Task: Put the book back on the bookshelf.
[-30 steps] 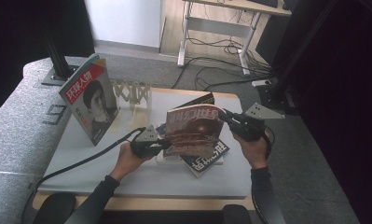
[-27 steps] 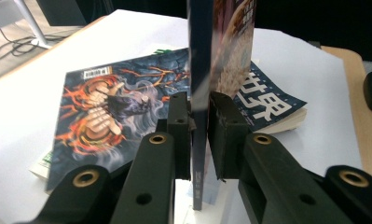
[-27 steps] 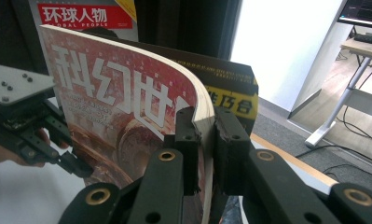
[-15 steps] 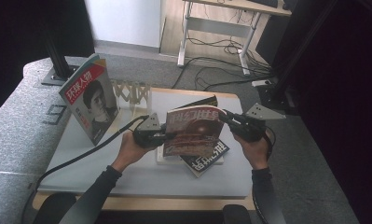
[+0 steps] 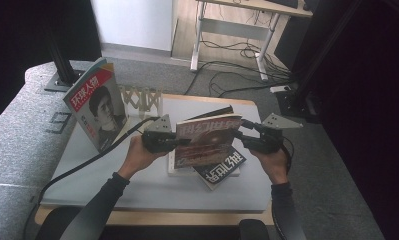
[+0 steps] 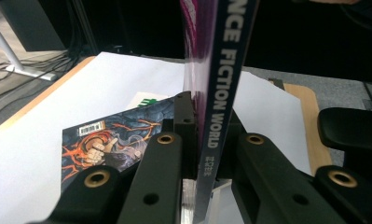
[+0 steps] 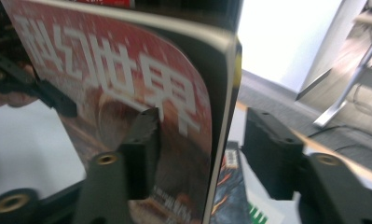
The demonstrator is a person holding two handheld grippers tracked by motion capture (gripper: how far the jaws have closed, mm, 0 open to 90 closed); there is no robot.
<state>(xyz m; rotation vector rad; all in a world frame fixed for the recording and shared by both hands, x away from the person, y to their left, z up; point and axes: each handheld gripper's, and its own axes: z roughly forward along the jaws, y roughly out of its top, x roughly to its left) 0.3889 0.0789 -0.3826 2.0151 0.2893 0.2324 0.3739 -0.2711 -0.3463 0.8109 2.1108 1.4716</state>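
The red magazine [image 5: 207, 140] is held up in the air between the two grippers, above the stack of magazines [image 5: 218, 169] that lies on the white table [image 5: 152, 185]. Compared with one second ago, it now stands higher and more upright, with its cover toward the person, and the left gripper [image 5: 173, 141] has risen with it. In the left gripper view, the jaws of the left gripper [image 6: 207, 140] are clamped on the spine of the magazine [image 6: 223, 93], pads pressing from both sides. The right gripper [image 5: 242, 136] is at the opposite edge; its jaws have just been opening, and in the right gripper view [image 7: 200, 140] the magazine [image 7: 141, 107] is between them, but the one jaw stands clearly apart from the page edge, so this grip is released. At the far left of the table, another magazine with a portrait cover [image 5: 98, 107] stands upright as before, beside a small wooden rack [image 5: 142, 100].
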